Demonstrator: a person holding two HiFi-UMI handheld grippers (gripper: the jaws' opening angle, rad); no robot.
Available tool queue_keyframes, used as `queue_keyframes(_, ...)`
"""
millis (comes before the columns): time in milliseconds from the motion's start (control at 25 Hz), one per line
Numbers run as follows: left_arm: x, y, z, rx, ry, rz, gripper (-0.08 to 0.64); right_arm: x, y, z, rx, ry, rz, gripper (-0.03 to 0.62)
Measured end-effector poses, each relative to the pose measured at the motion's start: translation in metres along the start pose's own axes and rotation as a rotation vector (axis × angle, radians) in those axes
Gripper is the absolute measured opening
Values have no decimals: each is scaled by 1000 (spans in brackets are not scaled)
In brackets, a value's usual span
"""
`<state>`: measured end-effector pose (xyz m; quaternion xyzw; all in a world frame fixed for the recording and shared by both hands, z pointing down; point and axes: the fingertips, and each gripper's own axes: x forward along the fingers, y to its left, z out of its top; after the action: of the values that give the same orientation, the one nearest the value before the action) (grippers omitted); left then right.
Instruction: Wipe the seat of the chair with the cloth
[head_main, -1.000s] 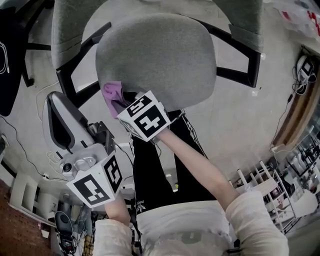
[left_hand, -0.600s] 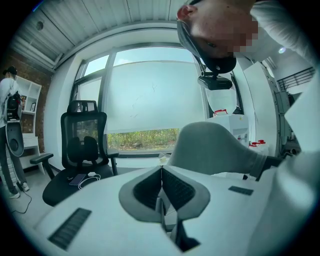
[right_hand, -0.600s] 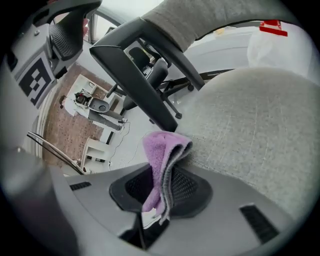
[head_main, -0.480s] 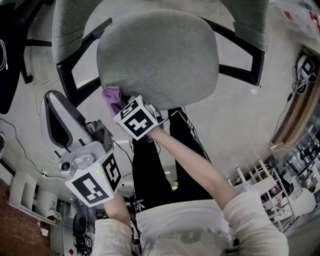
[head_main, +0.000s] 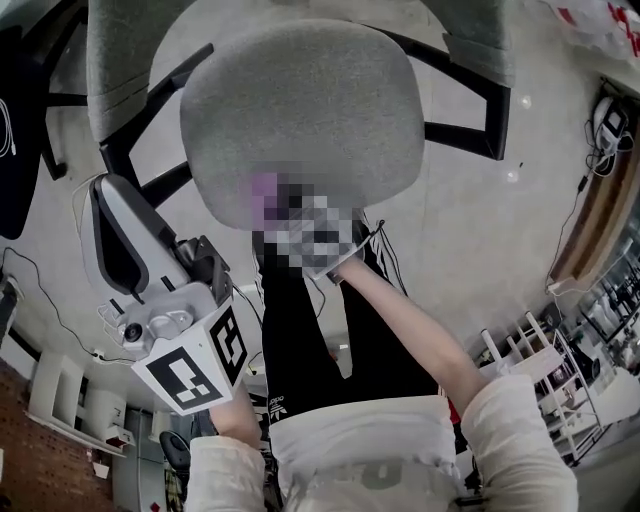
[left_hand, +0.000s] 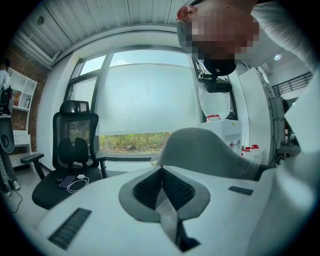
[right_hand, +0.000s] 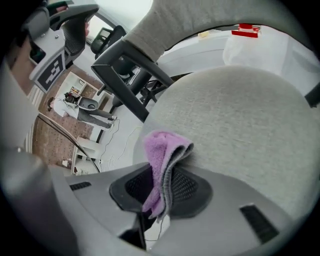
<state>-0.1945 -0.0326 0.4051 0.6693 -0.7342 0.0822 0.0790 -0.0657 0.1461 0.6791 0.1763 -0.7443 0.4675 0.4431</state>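
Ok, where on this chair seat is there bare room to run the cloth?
Nearly all of the grey fabric seat is bare, between the black arm frames on either side. Only its near left rim is taken, where the right gripper has its jaws shut on the purple cloth.

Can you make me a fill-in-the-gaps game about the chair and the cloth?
1. The cloth is ___ in colour.
2. The right gripper is shut on it at the edge of the seat, which is ___ in colour.
3. The left gripper has its jaws shut and holds ___.

Missing words: purple; grey; nothing.
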Motion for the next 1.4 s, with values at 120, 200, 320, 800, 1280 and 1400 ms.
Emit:
queue_keyframes(120, 3, -17, 0, 1, 3, -21, 14, -27, -40, -20, 20, 14, -48, 87)
queue_keyframes(200, 4, -27, 0, 6, 5, -39, 12, -45, -64, -30, 38, 23, -86, 87)
queue_keyframes(320, 4, -31, 0, 21, 4, -59, 12, -64, -90, -42, 62, 37, -139, 87)
queue_keyframes(800, 9, -53, 10, 42, -9, -82, 13, -137, -186, -84, 167, 112, -356, 87)
queue_keyframes(1280, 10, -62, 9, 51, -8, -100, 12, -167, -224, -105, 245, 112, -440, 87)
queue_keyframes(1400, 9, -64, 9, 47, -9, -101, 12, -172, -232, -110, 253, 122, -460, 87)
